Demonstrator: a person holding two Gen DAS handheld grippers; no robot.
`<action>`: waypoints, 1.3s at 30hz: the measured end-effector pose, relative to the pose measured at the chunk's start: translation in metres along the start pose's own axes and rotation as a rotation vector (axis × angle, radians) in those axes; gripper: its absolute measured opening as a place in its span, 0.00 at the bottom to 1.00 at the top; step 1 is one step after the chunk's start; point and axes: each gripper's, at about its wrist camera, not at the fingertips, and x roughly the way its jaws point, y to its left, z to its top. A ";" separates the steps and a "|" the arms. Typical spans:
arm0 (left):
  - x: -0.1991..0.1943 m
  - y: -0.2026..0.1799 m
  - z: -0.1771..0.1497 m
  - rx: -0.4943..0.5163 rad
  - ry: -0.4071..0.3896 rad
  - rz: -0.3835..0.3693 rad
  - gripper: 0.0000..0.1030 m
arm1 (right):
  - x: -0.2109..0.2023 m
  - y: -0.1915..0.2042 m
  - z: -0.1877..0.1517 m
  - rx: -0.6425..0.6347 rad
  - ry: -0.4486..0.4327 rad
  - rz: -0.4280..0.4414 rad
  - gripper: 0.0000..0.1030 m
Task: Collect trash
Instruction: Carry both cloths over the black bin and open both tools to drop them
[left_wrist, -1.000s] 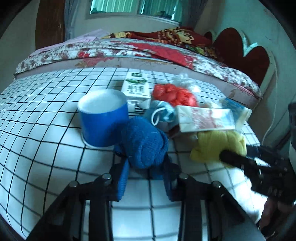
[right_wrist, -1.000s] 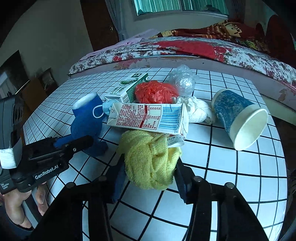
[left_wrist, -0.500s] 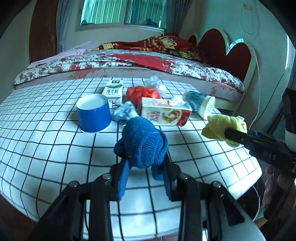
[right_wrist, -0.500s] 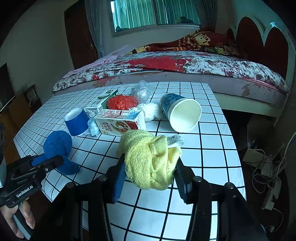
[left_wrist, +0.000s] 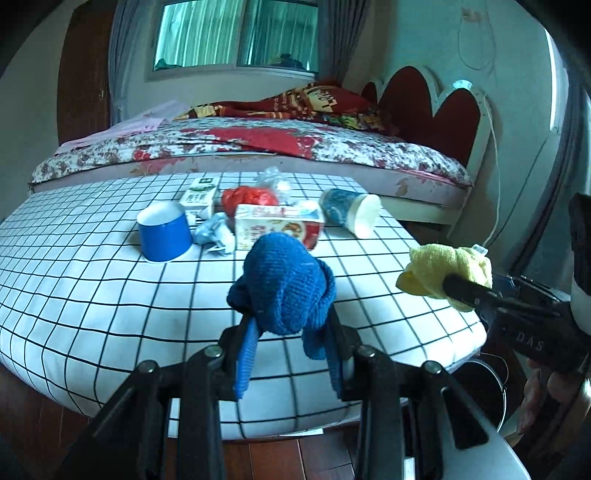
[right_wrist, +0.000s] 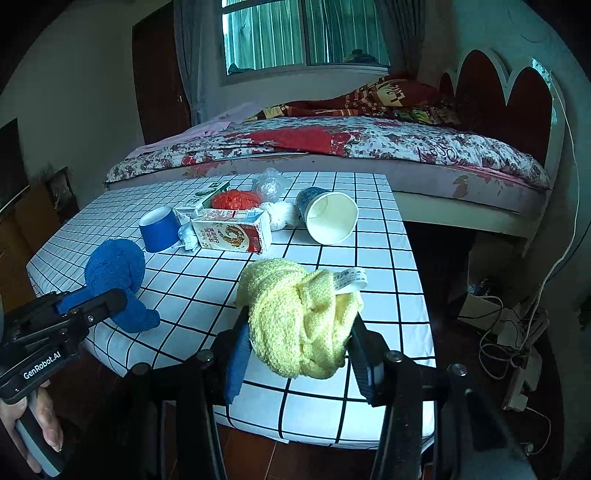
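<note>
My left gripper (left_wrist: 286, 332) is shut on a balled blue knitted cloth (left_wrist: 282, 284) and holds it above the near edge of the checked table (left_wrist: 92, 295). It also shows in the right wrist view (right_wrist: 114, 275). My right gripper (right_wrist: 299, 339) is shut on a balled yellow cloth (right_wrist: 299, 314), also lifted above the table's near edge; the left wrist view shows it at the right (left_wrist: 443, 273). Trash lies on the table: a blue cup (left_wrist: 164, 236), a milk carton (left_wrist: 277, 225), a red bag (left_wrist: 251, 197), a tipped paper cup (right_wrist: 328, 218).
A green-and-white carton (left_wrist: 199, 195), a clear plastic bag (right_wrist: 269, 184) and white and pale blue wads (right_wrist: 279, 218) lie among the trash. A bed (right_wrist: 351, 147) stands behind the table. A dark bin (left_wrist: 480, 391) sits on the floor below the table's right corner. Cables (right_wrist: 517, 332) lie right.
Both grippers have lifted their cloths off the table and pulled back toward me, away from the trash pile. The table's near edge and the floor have come into view.
</note>
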 end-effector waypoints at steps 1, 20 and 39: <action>-0.002 -0.004 -0.001 0.006 -0.002 -0.005 0.33 | -0.004 -0.002 -0.002 0.002 -0.006 -0.005 0.49; -0.001 -0.104 -0.013 0.142 0.003 -0.148 0.33 | -0.064 -0.083 -0.046 0.073 -0.013 -0.178 0.49; 0.016 -0.213 -0.043 0.303 0.083 -0.327 0.33 | -0.090 -0.176 -0.117 0.240 0.101 -0.257 0.49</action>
